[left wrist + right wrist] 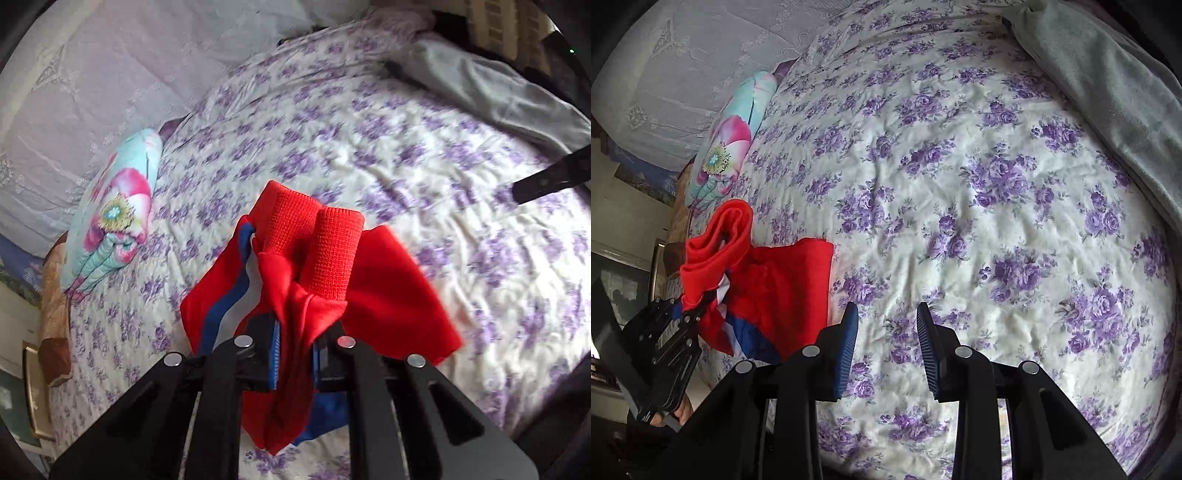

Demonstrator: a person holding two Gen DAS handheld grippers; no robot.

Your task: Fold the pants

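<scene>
Red fabric of the pants [317, 258] is bunched between the fingers of the left gripper [295, 332], which are clenched on it, with the ribbed cuffs standing up just past the fingertips and blue and white side stripes running down the left of the bundle. More of the cloth hangs below the fingers, toward the camera, and a flat red flap spreads out to their right over the bed [369, 129]. In the right wrist view the right gripper [887, 314] is released: its two blue-padded fingers [849, 332] stand well apart with only the purple-flowered sheet showing between them, and they touch nothing. From there the pants sit to the left of the fingers, held up off the sheet by the left gripper, near the left edge of the bed. Ahead of and to the right of the right fingers the sheet lies wide open and lightly wrinkled. A grey blanket [1108, 92] runs along the far right edge, and a flowered pillow [724, 147] lies at the far left, beyond the pants, against a white lace curtain [665, 74]. How much of the pants hangs below the left fingers is hidden by the gripper body, and the waistband cannot be made out. A dark bar at the right edge of the left wrist view is blurred and cut off.
</scene>
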